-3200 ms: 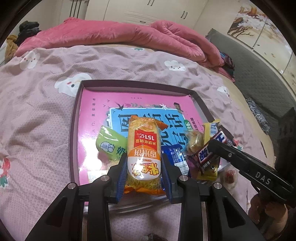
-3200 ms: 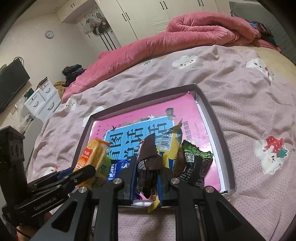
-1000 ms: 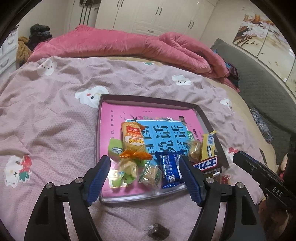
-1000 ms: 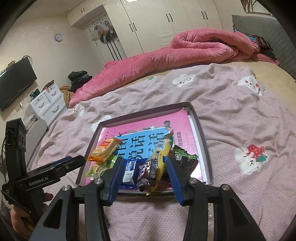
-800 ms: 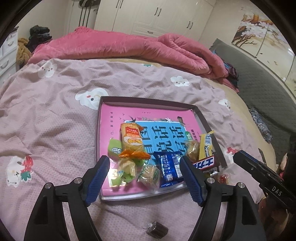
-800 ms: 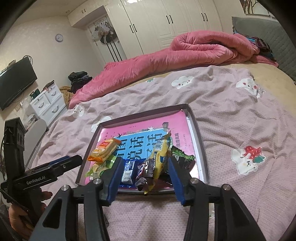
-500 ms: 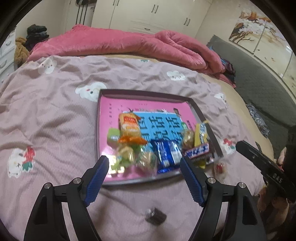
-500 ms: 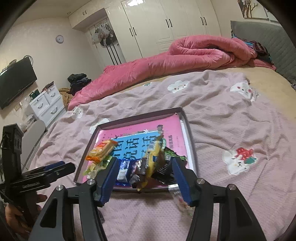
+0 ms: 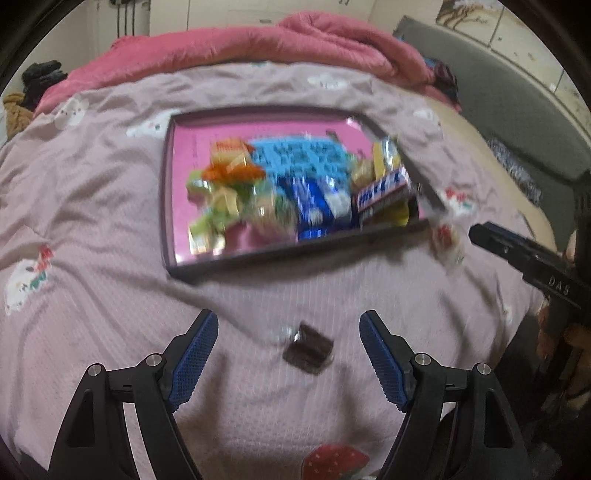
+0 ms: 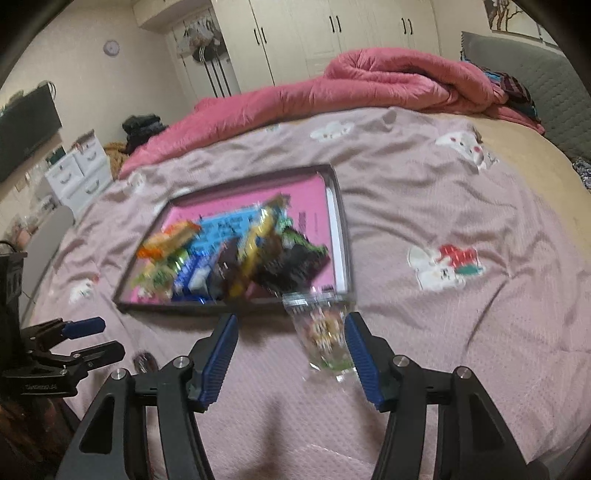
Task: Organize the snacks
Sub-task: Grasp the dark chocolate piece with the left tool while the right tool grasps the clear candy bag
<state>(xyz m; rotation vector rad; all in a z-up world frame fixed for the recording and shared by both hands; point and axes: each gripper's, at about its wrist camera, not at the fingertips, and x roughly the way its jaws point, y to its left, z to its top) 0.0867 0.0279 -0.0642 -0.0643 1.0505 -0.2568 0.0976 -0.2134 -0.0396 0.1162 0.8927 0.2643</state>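
Observation:
A dark-rimmed tray [image 9: 164, 192] with a pink and blue floor lies on the mauve bedspread, with several snack packets heaped along its near side. Short of the tray, my left gripper [image 9: 288, 328] stands open over a small dark brown candy [image 9: 308, 349], which lies between its blue pads untouched. My right gripper [image 10: 291, 324] is also open. A clear packet of colourful sweets [image 10: 325, 334] lies between its fingers, close to the right pad and just off the tray's near right corner [image 10: 343, 284]. Each gripper shows in the other's view: the right one [image 9: 517, 251], the left one [image 10: 83, 338]. Both views are blurred.
A pink quilt [image 10: 369, 85] is bunched along the bed's far side. A grey padded surface [image 9: 517, 110] runs along the right. White wardrobes [image 10: 332, 33], drawers [image 10: 79, 170] and a dark screen [image 10: 26, 133] stand beyond the bed. A hand [image 9: 554, 328] holds the right gripper's handle.
Both grippers let go of their packets in the tray, then drew back toward the near side and sank. The brown candy and the clear packet now lie between their fingers. The right jaws widened.

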